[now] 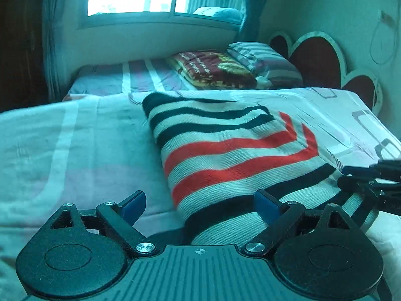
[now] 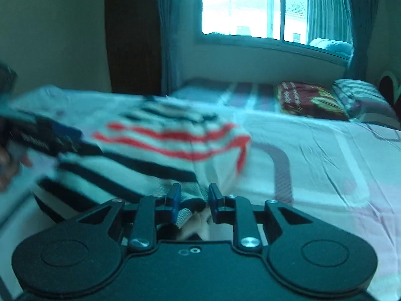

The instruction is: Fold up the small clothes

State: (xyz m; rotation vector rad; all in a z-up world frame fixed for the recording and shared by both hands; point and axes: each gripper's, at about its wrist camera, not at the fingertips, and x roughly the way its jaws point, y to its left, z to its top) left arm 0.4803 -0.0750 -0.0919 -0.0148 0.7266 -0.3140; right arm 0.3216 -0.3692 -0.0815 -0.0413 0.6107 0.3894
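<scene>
Striped knit garment [image 1: 233,155] lies along the bed's [image 1: 62,135] near edge, left gripper [image 1: 200,207] spread wide over its hem, right gripper [image 2: 193,199] nearly closed on a hem corner; fold looks mid-step, next needs left grasp.

The sweater [image 1: 233,150] is ribbed knit cloth, matt. Under it, the bedsheet [image 1: 75,138] is smooth printed cloth. The left gripper [image 1: 200,204] is matt black plastic with shiny metal screws.

Striped knit garment [image 1: 233,155] on bedsheet [image 1: 75,138], left claw [image 1: 200,204] spread wide
</scene>
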